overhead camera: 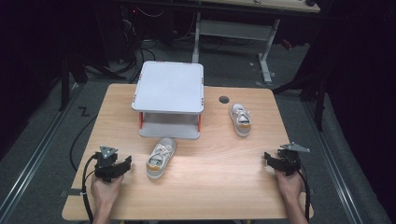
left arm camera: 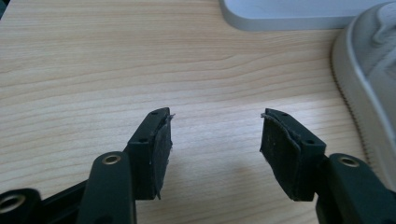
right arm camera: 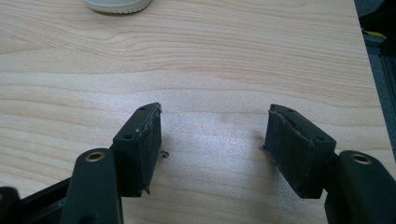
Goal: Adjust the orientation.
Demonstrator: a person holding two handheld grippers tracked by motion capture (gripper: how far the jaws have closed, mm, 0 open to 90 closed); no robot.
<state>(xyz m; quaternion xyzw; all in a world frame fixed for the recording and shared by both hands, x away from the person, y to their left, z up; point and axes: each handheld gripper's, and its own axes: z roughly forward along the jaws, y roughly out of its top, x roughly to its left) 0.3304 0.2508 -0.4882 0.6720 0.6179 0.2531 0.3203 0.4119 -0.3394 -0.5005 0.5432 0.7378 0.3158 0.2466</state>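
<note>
On the table [overhead camera: 219, 186], the left gripper [overhead camera: 122, 164] rests with jaws spread, empty. A shoe [overhead camera: 161, 157] lies near it at 3 o'clock, before the rack [overhead camera: 170, 95]. The right gripper [overhead camera: 270, 159], jaws also spread and empty, has the second shoe [overhead camera: 240, 119] at 11 o'clock, well apart.

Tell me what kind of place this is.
Probably a lab set up for recording: a dark room, a wooden table with a grey two-tier shelf and two small shoes, another desk and loose cables behind.
</note>
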